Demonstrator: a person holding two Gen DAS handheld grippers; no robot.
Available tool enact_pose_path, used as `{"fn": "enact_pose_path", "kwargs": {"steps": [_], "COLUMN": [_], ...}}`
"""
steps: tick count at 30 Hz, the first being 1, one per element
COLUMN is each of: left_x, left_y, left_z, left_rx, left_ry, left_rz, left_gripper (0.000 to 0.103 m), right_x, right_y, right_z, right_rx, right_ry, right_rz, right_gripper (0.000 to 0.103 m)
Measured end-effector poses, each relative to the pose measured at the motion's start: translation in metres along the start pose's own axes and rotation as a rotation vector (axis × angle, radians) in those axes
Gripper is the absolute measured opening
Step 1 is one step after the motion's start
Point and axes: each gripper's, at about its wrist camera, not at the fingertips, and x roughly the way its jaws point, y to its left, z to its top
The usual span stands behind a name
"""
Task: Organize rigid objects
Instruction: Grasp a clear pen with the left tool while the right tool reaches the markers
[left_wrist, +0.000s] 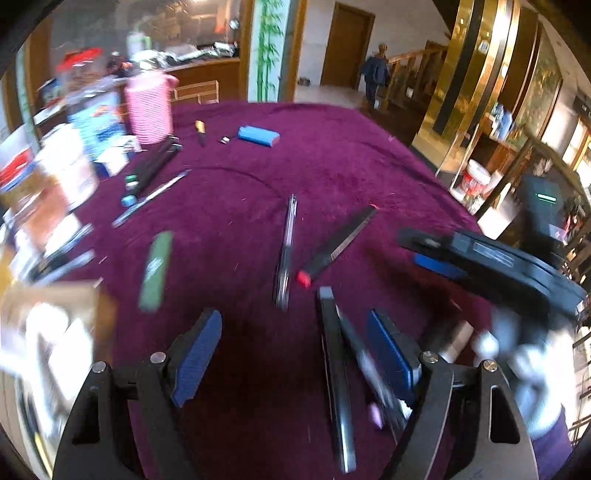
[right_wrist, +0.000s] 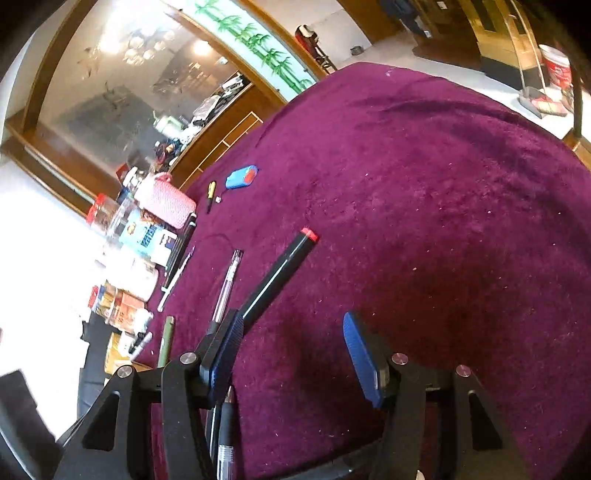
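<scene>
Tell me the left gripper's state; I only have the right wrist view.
Observer: The left gripper is open and grips nothing. Two dark pens show between its fingers, lying on the cloth.
Operator: Report my right gripper against the marker.
Observer: The right gripper is open and sits off to the side of the marker, not around it.
Operator: Give me the marker's end that my finger hides.
Observer: That end rests free on the cloth, with nothing on it.
</scene>
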Motion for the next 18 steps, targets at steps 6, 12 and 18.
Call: {"fn": "enact_pose_path", "kwargs": {"steps": [6, 12, 18], "left_x": [0.069, 0.089, 0.093], "left_y": [0.006, 0.01, -0.007], "left_z": [0.04, 0.051, 0.046], "left_rx": [-0.018, -0.053, 0.067], "left_ry": [0.06, 0.069, 0.043], "left_rz": [0.016, -0.025, 0.061], "left_gripper": [0.073, 0.069, 0.028], "right_x": [-0.012, -0.01, -0.007], "right_y": [-0.002, -0.005, -0.007], "right_z": [0.008, 0.011, 0.011], "right_rx": [0.025, 0.051, 0.056], "right_ry": [-0.05, -0.048, -0.042], "right_rz": [0.01, 0.017, 0.003], "right_gripper": [0.063, 0.063, 0.063]}}
